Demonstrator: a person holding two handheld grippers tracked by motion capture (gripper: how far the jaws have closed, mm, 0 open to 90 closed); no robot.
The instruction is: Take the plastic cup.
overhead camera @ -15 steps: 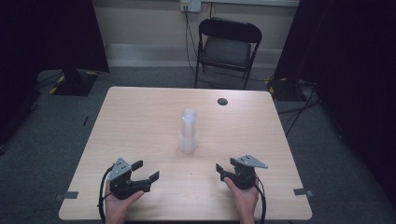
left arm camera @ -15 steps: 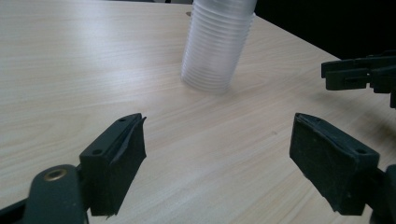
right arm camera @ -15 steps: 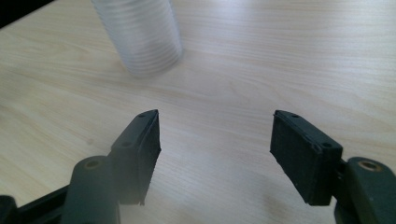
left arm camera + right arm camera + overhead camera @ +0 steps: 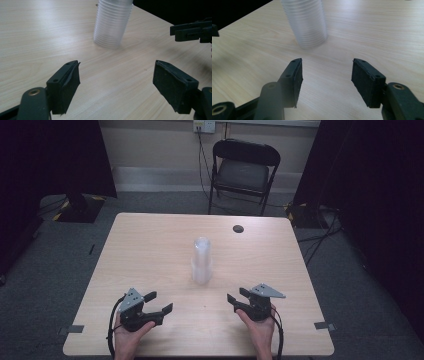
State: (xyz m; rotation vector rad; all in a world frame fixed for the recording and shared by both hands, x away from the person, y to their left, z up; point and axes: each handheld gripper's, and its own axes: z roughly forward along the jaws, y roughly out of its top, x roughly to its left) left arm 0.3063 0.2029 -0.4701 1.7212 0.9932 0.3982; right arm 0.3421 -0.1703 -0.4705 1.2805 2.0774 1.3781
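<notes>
Grey carpet is surrounding a light wooden table (image 4: 150,245), with dark curtains hanging at both sides of the room. Nearest the person's edge, two hands are resting on the tabletop, each holding a gripper: the left gripper (image 4: 159,303) is sitting with its jaws spread wide and nothing between them, and the right gripper (image 4: 236,296) is likewise lying released, jaws apart and empty, both pointing inward toward the table's middle. Between and just beyond them, a tall stack of clear plastic cups (image 4: 201,260) is standing upright near the table's centre, apart from both grippers. Farther back, a small dark round object (image 4: 238,228) is lying near the far edge. Beyond the table, a black folding chair (image 4: 243,170) is standing against the wall.
</notes>
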